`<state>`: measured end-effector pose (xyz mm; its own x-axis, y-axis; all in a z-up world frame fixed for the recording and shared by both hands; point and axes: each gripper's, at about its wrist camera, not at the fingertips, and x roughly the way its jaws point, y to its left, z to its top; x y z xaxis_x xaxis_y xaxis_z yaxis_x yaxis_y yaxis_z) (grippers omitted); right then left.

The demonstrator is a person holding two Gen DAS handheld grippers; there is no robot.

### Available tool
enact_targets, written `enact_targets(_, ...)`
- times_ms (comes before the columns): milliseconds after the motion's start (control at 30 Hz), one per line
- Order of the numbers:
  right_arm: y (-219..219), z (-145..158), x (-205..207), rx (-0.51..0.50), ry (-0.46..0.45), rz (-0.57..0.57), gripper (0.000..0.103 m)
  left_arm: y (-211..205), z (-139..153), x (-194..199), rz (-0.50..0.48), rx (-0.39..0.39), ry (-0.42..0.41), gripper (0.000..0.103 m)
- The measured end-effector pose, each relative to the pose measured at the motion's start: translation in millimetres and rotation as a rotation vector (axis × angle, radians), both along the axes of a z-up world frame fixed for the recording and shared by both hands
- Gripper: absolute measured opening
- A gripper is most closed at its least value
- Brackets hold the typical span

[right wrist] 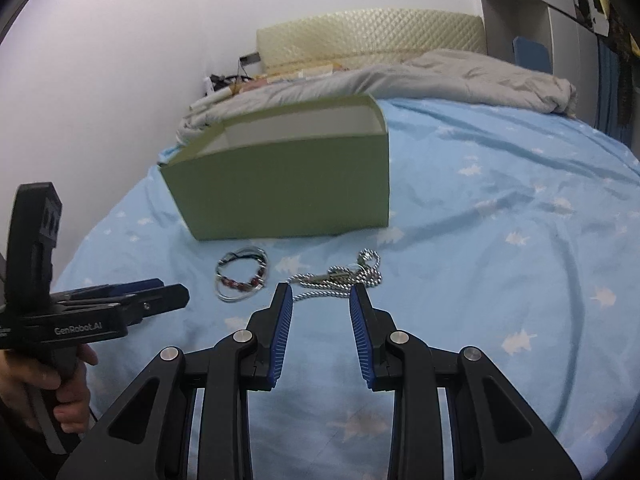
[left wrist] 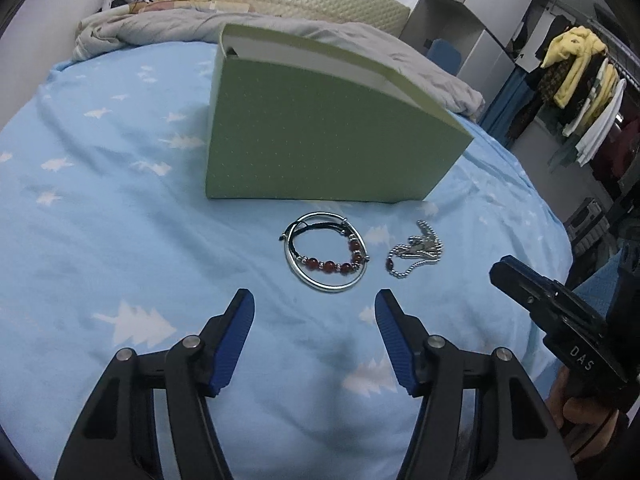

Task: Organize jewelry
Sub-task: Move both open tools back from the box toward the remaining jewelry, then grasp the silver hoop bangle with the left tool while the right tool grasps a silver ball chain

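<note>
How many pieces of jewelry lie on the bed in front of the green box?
3: a silver bangle, a red-bead bracelet lying inside it, and a silver ball chain to their right. More may be hidden inside the box.

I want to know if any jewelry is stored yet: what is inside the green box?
The open green cardboard box shows only bare white inner walls near its rim; its front wall hides the floor. The red-bead bracelet and silver ball chain lie outside.

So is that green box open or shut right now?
Open. The green box has no lid on top, and the right wrist view shows its white inner walls. Whether anything lies inside cannot be told.
</note>
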<state>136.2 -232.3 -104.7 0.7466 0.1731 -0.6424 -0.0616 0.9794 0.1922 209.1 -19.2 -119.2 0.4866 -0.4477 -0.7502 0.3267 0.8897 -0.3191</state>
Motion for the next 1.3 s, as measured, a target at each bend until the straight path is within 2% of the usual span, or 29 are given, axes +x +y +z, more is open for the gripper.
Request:
enact_targets(67,-2.3,-7.3,9.4,0.007,0.005,0.009,0.027,-4.3,-7.5,7.4,0.001,0.02,0.003,0.061)
enact_targets(133,-3.1,-15.6,21.7,0.0,0.016,0.017,0.027,-6.8,-15.2,15.3,0.003,0.02,0.019,0.053)
enact_targets(300,-5.4,-24.0,44.9,0.0,0.015,0.034,0.027,-14.8,-25.5,26.8,0.003,0.028,0.02,0.052)
enact_targets(433,-4.2,-33.3,58.6,-0.009,0.033,0.051,0.027,-24.0,-29.9,28.3,-0.014,0.076,0.0,0.052)
enact_targets(667,-1.0,-46.1,64.2,-0.006,0.066,0.09,0.028,-30.3,-34.7,32.1,-0.013,0.109,0.016,0.052)
enact_targets(900,7.1,-48.2,65.0,-0.036,0.072,0.128,0.027,-35.6,-38.5,36.5,0.001,0.131,0.021,0.039)
enact_targets(967,8.6,-48.4,65.3,-0.044,0.07,0.128,0.019,-34.6,-38.7,36.7,0.007,0.125,0.019,0.031)
enact_targets(1000,8.7,-48.8,65.5,-0.043,0.075,0.131,0.015,-33.1,-39.2,37.6,0.013,0.112,0.024,0.024)
enact_targets(1033,8.3,-48.5,65.1,-0.045,0.073,0.131,0.015,-30.8,-39.4,38.0,0.017,0.103,0.028,0.017)
enact_targets(1133,8.0,-46.9,63.0,-0.051,0.067,0.13,0.01,-25.4,-39.2,39.9,0.03,0.075,0.037,0.007)
enact_targets(1300,8.0,-40.6,58.4,-0.043,0.051,0.132,0.006,-19.6,-36.0,39.7,0.042,0.038,0.051,0.003)
